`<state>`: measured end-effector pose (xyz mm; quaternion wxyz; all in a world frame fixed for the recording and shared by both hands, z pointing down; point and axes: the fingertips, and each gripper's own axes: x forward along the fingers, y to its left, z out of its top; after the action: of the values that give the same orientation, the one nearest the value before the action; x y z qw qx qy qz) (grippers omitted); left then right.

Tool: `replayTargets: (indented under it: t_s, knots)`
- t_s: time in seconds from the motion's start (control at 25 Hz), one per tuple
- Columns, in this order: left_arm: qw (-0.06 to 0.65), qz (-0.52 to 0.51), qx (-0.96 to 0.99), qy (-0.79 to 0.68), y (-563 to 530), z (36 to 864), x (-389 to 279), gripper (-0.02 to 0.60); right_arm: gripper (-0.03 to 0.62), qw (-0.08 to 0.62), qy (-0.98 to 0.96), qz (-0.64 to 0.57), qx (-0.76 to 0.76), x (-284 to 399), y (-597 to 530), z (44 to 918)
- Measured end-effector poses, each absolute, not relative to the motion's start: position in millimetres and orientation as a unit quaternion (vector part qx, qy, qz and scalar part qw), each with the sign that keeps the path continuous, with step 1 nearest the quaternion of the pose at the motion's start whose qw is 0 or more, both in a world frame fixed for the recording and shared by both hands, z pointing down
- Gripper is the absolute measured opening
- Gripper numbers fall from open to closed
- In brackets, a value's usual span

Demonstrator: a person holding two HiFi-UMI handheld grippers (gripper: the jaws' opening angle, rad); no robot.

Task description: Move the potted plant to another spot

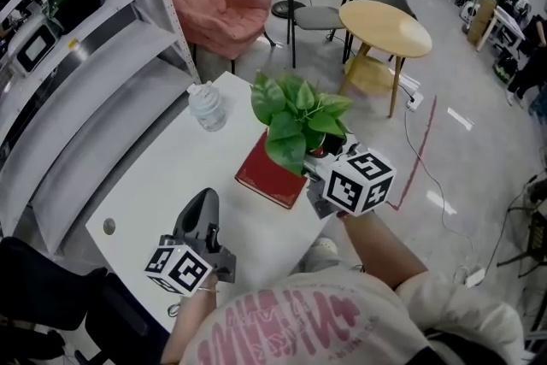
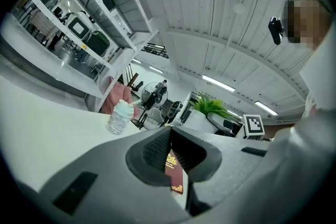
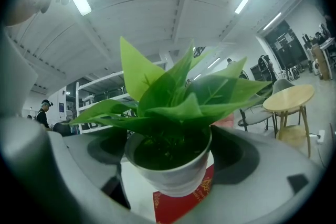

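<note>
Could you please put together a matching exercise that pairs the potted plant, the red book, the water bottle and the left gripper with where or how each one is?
1. potted plant
2. red book
3. water bottle
4. left gripper

A. lying flat on the white table
B. jaws shut, empty
C. clamped in the right gripper
D. standing upright near the shelves

Pairs: 1-C, 2-A, 3-D, 4-B.

On the white rectangular table [image 1: 162,175], the clear plastic bottle [image 1: 207,107] stands behind-left of the flat red book [image 1: 267,177], the white-potted green plant [image 1: 295,120] is over that book, and the left gripper [image 1: 200,205] lies in front.
</note>
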<state>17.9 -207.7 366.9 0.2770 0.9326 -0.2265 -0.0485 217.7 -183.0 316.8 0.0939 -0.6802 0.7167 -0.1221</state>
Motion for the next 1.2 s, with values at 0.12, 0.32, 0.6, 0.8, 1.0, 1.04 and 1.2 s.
replayTargets:
  t_s: [0.12,0.32,0.6,0.8,1.0,1.04,1.2]
  knots:
    - [0.285,-0.046,0.925,-0.247,-218,380,12,0.003,0.505,0.09,0.721,-0.127,-0.675,219,-196,325]
    - [0.292,-0.053,0.913,-0.28,-233,388,11,0.003,0.505,0.078,0.738,-0.137,-0.656,226,-222,334]
    - [0.299,-0.069,0.89,-0.338,-247,394,16,0.003,0.505,0.063,0.765,-0.148,-0.624,249,-261,343]
    - [0.301,-0.076,0.872,-0.377,-247,387,23,0.003,0.505,0.056,0.783,-0.164,-0.597,263,-283,346]
    - [0.295,-0.089,0.857,-0.413,-251,381,25,0.003,0.505,0.051,0.799,-0.17,-0.575,275,-308,350]
    - [0.294,-0.092,0.854,-0.421,-252,380,24,0.003,0.505,0.049,0.802,-0.171,-0.57,277,-313,351]
    - [0.29,-0.101,0.84,-0.447,-254,379,25,0.003,0.505,0.038,0.815,-0.175,-0.551,281,-334,357]
